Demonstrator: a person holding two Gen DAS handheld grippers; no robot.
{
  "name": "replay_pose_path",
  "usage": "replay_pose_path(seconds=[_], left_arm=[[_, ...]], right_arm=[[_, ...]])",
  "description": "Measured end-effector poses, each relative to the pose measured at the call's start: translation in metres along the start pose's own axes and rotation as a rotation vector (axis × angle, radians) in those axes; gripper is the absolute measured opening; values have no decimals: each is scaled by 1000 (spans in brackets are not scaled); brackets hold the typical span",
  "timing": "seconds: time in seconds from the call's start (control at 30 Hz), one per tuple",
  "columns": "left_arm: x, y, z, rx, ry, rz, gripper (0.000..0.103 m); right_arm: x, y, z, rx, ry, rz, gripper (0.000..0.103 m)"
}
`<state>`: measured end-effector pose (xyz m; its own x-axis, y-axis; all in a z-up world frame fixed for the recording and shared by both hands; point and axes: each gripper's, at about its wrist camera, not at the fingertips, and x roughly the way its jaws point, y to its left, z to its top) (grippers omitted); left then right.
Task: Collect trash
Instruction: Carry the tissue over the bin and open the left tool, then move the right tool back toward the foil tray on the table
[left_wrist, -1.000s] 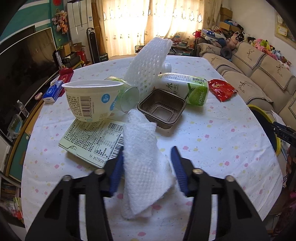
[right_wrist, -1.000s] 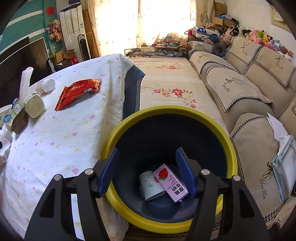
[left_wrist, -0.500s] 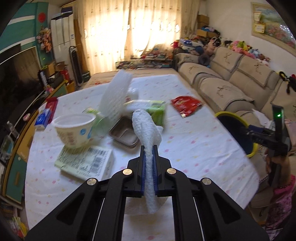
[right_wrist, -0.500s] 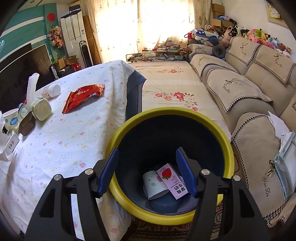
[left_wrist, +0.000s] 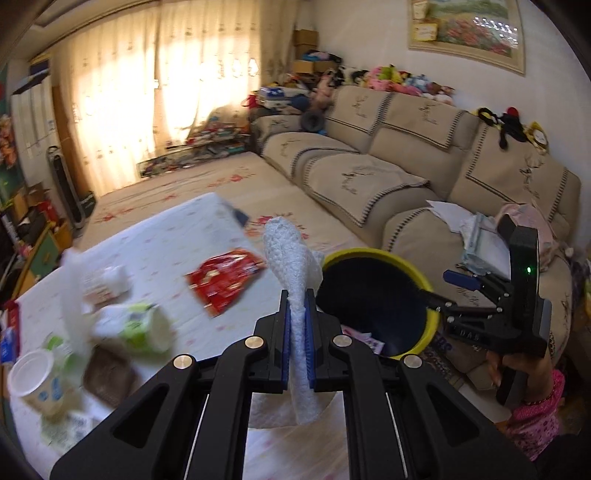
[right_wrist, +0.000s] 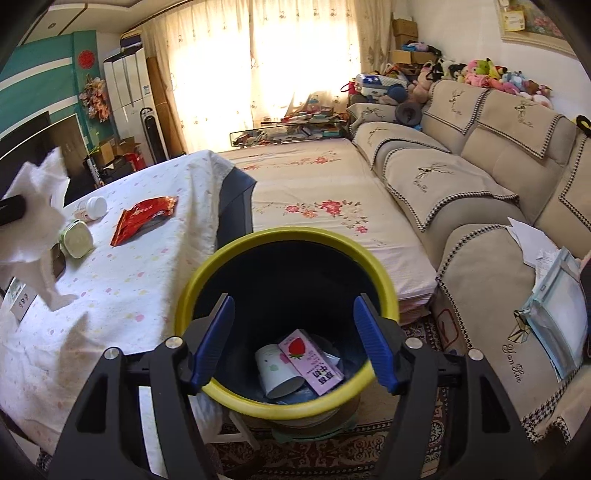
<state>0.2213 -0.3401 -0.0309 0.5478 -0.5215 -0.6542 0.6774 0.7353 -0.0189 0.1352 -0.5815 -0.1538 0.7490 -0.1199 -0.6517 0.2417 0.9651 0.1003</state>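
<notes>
the left gripper (left_wrist: 298, 325) was clamped on a crumpled, quilted white paper towel (left_wrist: 291, 266), held upright near the round yellow-rimmed bin (left_wrist: 376, 254). the right gripper (right_wrist: 293, 339) gaped wide, empty, over it.

yellow-rimmed dark blue bin (right_wrist: 207, 273); red wrapper (right_wrist: 144, 218); white pastel-dotted tablecloth (right_wrist: 122, 291).

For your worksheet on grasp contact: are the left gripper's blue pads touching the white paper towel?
Touching. The left wrist view shows the left gripper closed, both pads pressed against the paper towel with no gap on either side.
</notes>
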Motion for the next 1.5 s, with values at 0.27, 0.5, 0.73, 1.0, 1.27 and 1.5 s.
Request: replay_pose_path(seconds=[0.27, 0.5, 0.73, 1.0, 1.27, 1.5], left_arm=[[87, -68, 37, 76, 48, -105, 7], [141, -101, 41, 100, 102, -141, 8], [183, -109, 34, 80, 152, -162, 8], [205, -108, 27, 73, 206, -136, 51], [172, -91, 15, 58, 183, -133, 67], [85, -46, -20, -2, 103, -109, 73]], right_arm=[[-10, -43, -6, 69, -3, -63, 67], [-12, -63, -12, 93, 9, -86, 67], [-13, -70, -14, 106, 11, -90, 67], [-15, -67, -14, 103, 16, -94, 67], [-18, -61, -16, 102, 20, -87, 68], [-14, -46, -18, 90, 41, -45, 68]])
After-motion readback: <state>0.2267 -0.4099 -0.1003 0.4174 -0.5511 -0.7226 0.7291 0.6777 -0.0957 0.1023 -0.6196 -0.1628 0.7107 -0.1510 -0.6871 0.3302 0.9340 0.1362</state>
